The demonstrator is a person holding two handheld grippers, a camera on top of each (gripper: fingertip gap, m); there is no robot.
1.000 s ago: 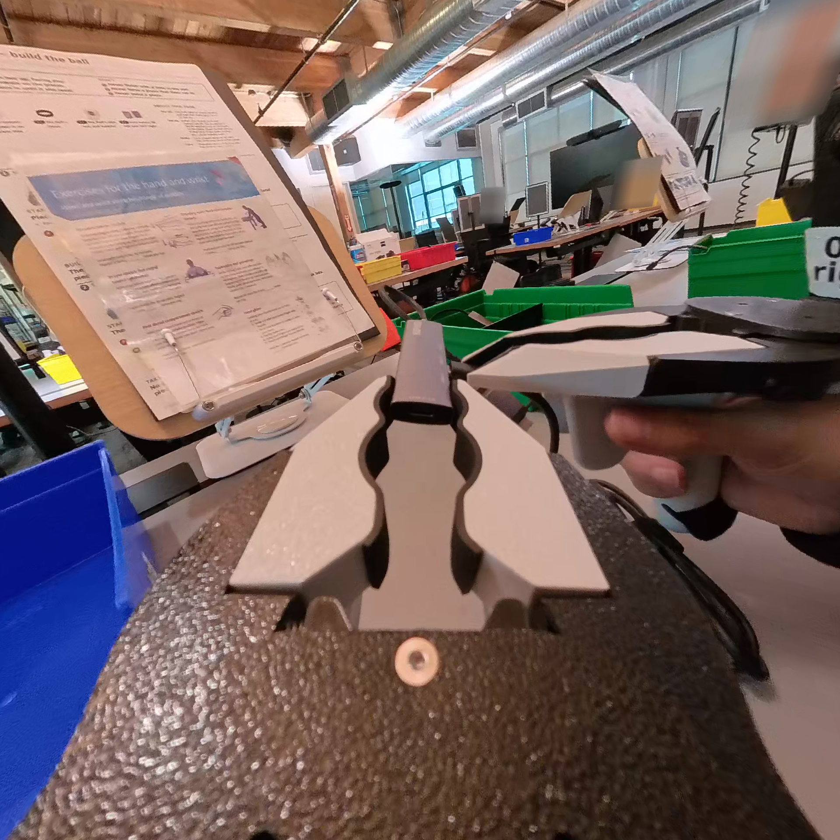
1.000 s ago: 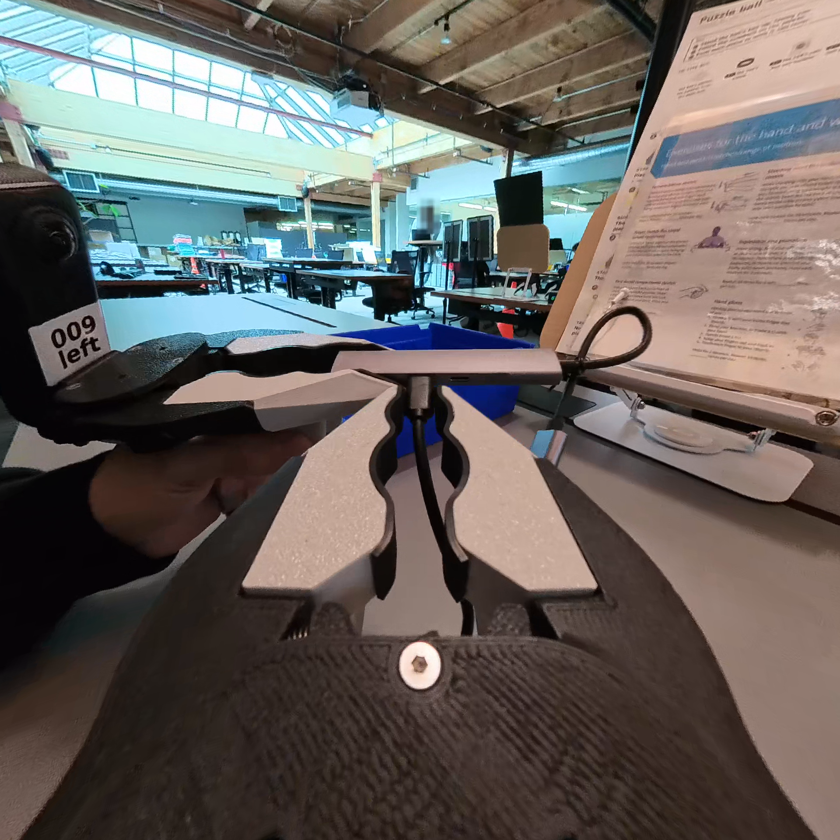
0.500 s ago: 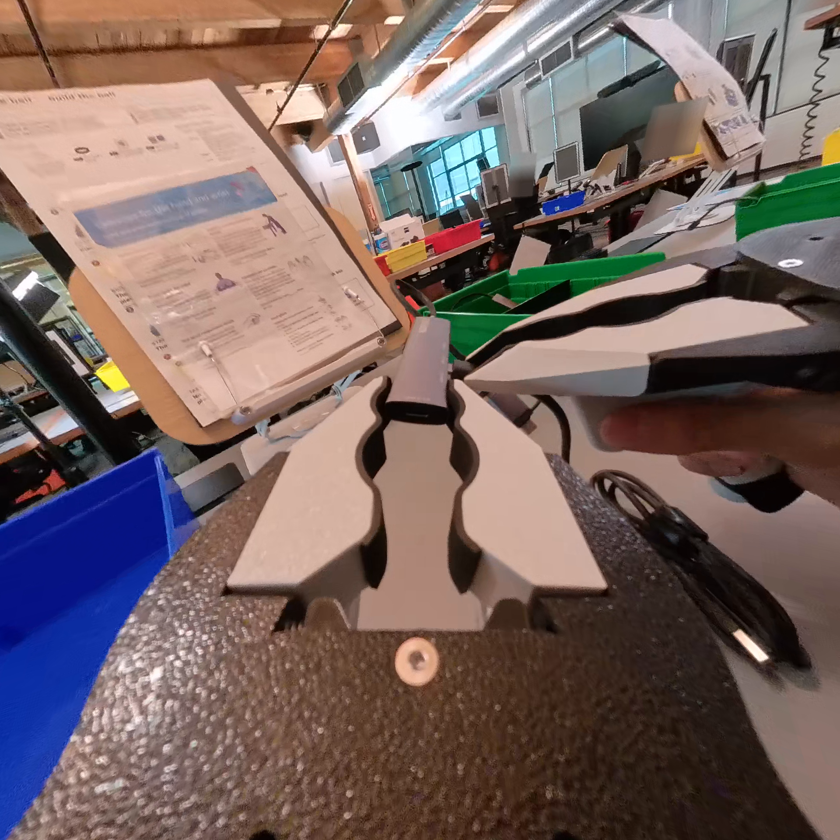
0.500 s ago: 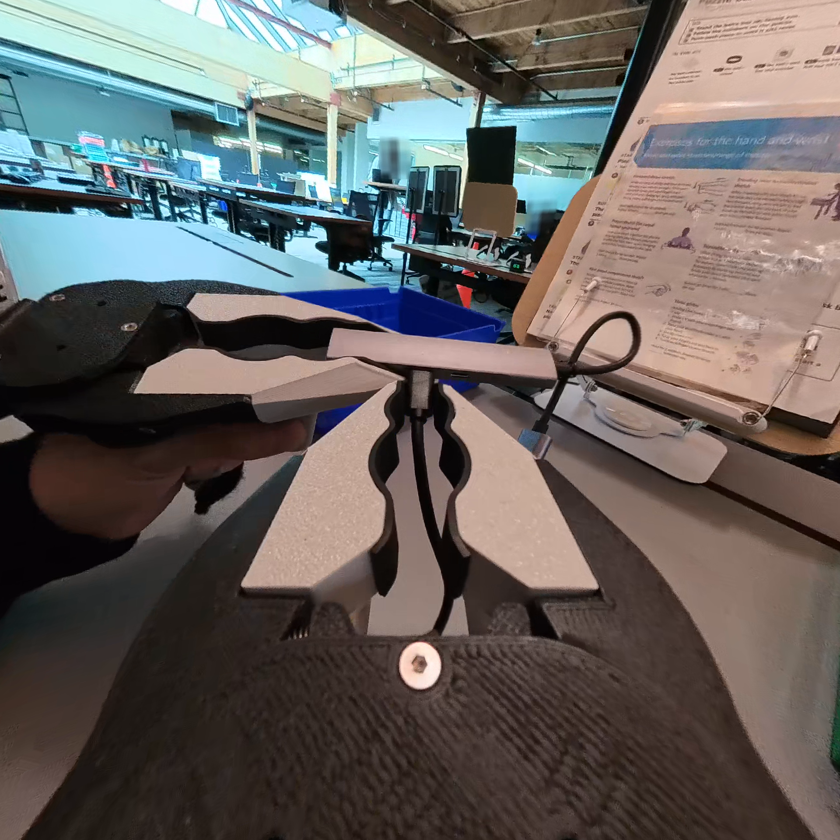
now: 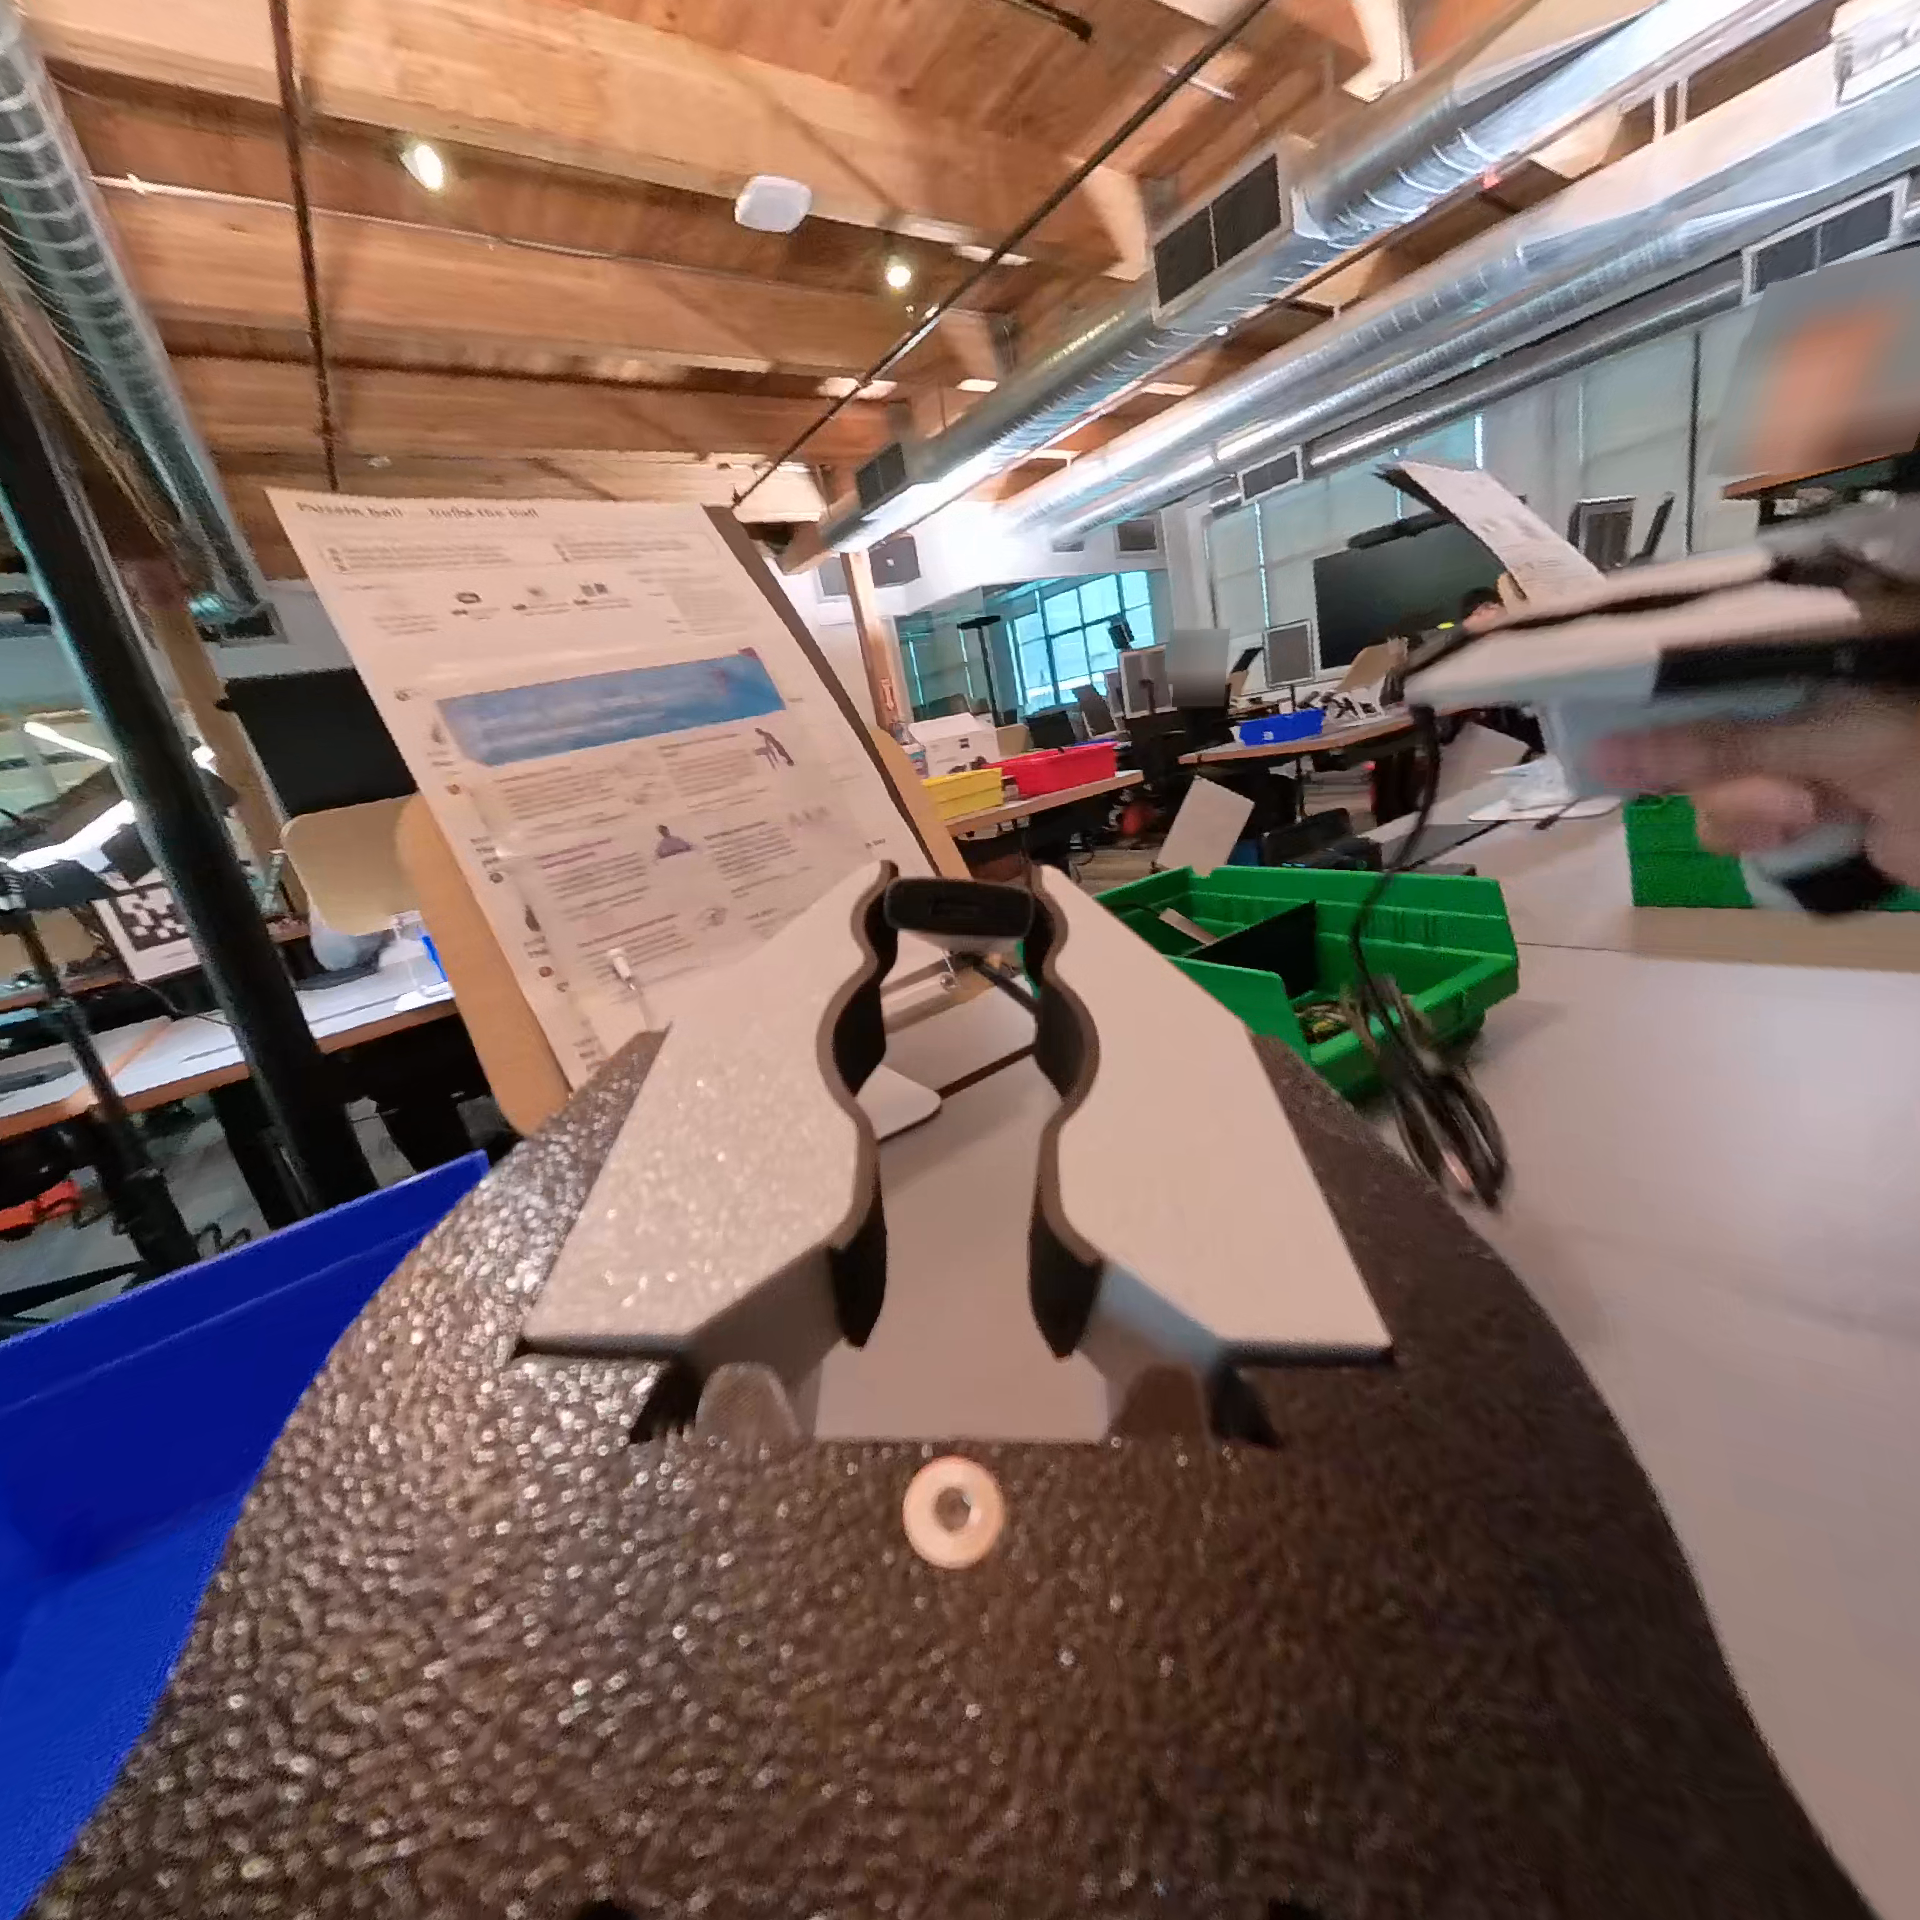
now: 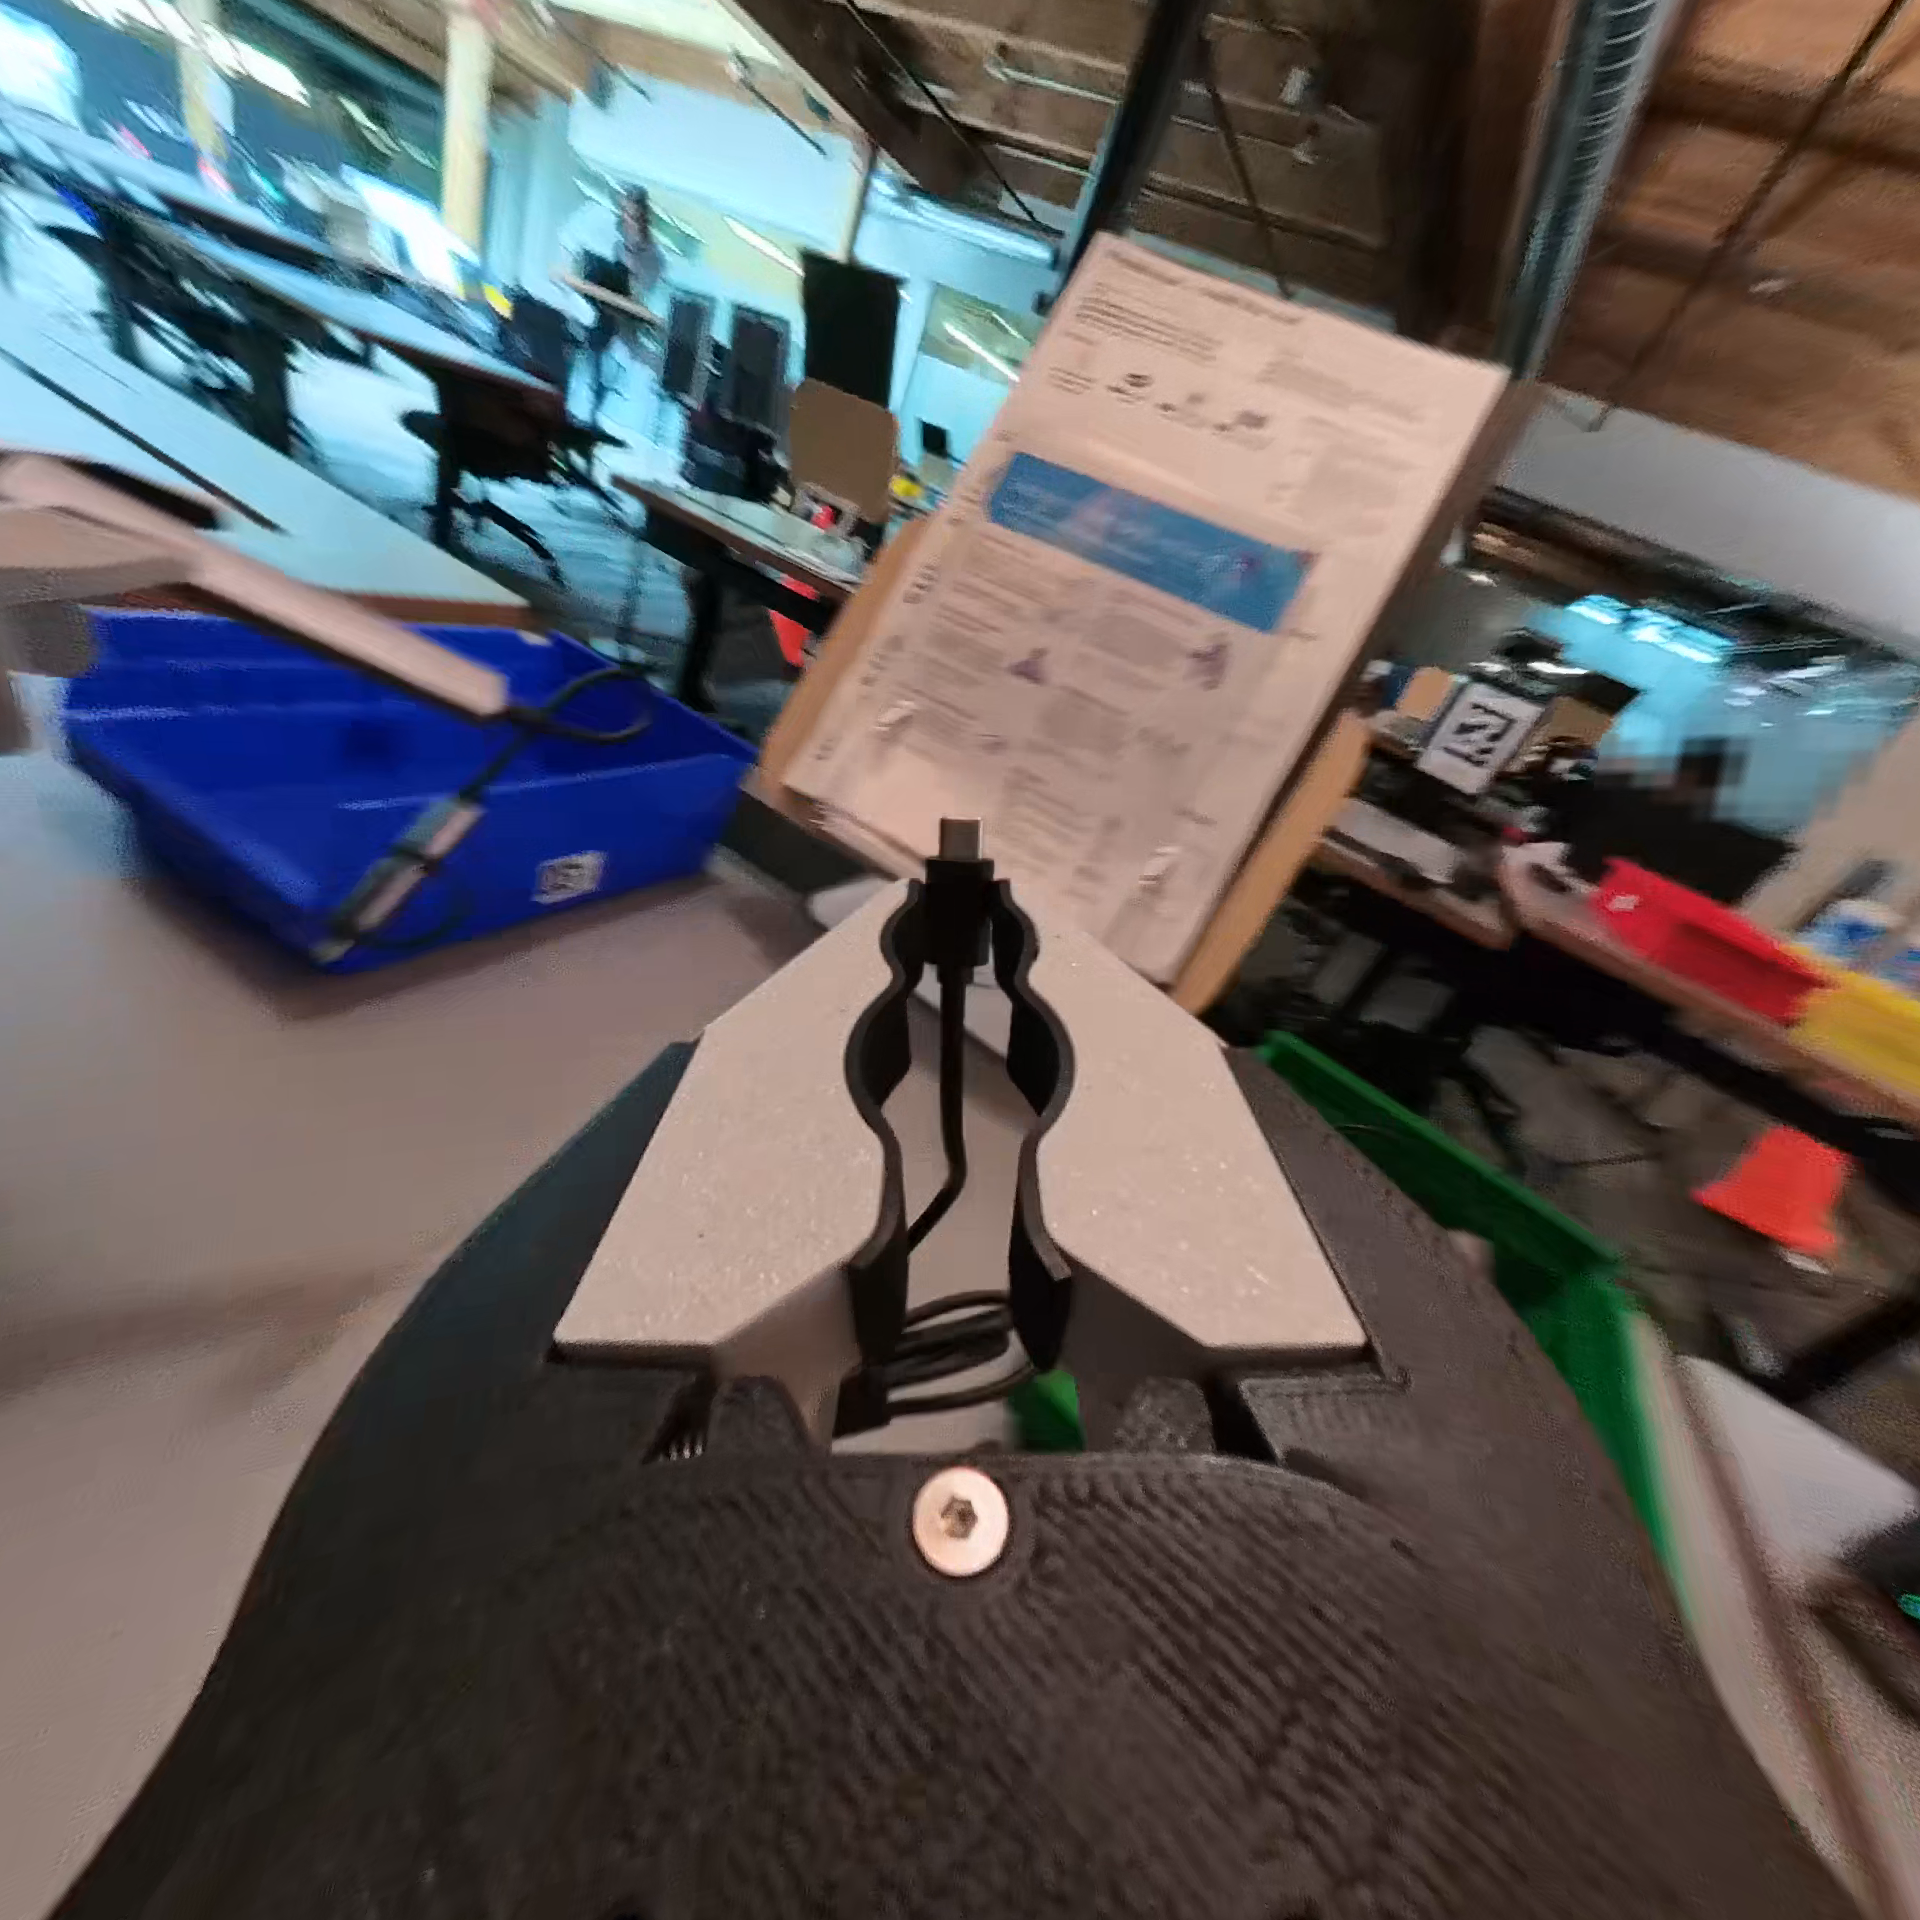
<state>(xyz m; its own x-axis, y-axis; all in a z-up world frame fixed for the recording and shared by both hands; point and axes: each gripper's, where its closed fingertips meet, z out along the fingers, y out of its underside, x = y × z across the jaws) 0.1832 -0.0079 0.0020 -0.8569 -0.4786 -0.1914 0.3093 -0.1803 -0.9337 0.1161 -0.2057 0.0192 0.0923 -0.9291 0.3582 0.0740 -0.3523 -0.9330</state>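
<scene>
My left gripper (image 5: 956, 896) is shut on one end of a slim grey USB hub (image 5: 956, 910), seen end-on at the fingertips. In the right wrist view the hub (image 6: 353, 639) sticks out at the left, and its own short lead with a metal plug (image 6: 416, 862) dangles over the blue bin (image 6: 582, 800). My right gripper (image 6: 961, 899) is shut on the plug of a black cable (image 6: 961, 878), with the bare plug tip pointing forward in free air. In the left wrist view the right gripper (image 5: 1439, 665) is up at the right and the cable's coil (image 5: 1444, 1127) hangs below it.
A tilted board with printed sheets (image 5: 623, 769) stands at the table's back edge and also shows in the right wrist view (image 6: 1122, 665). A blue bin (image 5: 156, 1455) lies left and a green bin (image 5: 1351, 961) right. An orange cone (image 6: 1777, 1195) stands beyond the table.
The black cable's plug was in the hub's side. Now it is out, and the two grippers have moved apart, the right one up and to the right with the cable.
</scene>
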